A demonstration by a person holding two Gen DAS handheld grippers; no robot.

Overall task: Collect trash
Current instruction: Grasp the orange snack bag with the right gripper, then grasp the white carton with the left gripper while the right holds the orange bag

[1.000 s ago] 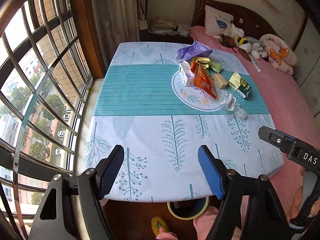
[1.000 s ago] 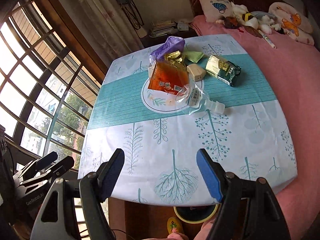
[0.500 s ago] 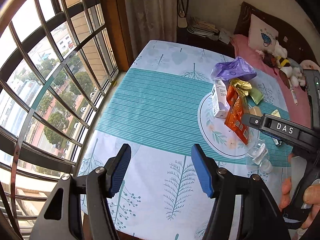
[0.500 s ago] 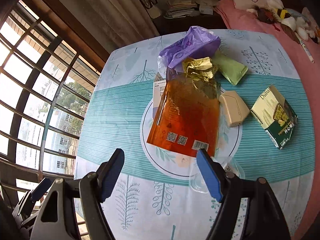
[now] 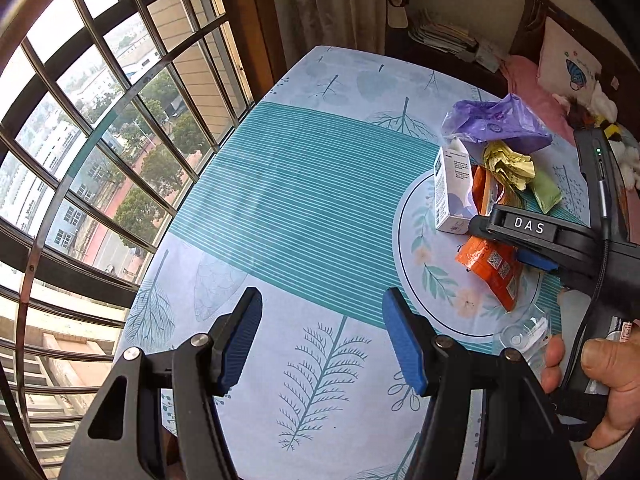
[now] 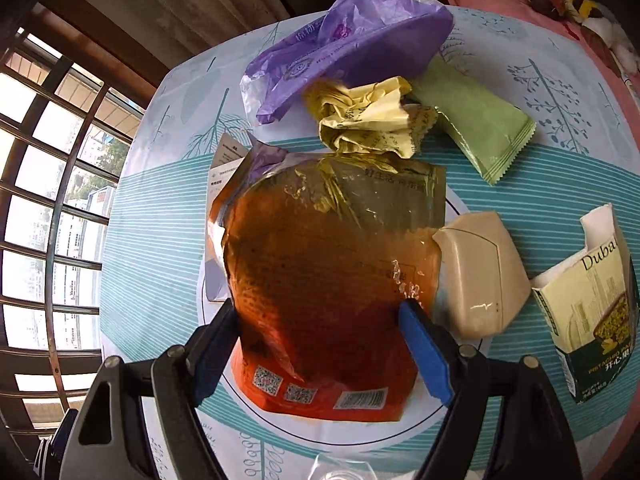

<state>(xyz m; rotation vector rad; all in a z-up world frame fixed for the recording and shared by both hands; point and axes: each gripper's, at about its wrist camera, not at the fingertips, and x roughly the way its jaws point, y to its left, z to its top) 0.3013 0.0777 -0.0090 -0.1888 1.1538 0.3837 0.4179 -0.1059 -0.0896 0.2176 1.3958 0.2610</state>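
A pile of trash lies on the table's round print: an orange snack bag on top of a white carton, a purple plastic bag, a crumpled yellow wrapper, a green sachet, a beige box and a green-and-white pistachio carton. My right gripper is open and points down over the orange bag, its blue pads on either side of the bag's lower half. My left gripper is open over bare tablecloth left of the pile, with nothing between its fingers.
A clear plastic bottle lies at the near edge of the round print. A barred window runs along the table's left side. Behind are a curtain, stacked papers and a pink bed with plush toys. A hand holds the right gripper.
Both grippers came forward and down toward the pile. The right one now straddles the orange bag. The left gripper's fingers stand a little closer together than at first.
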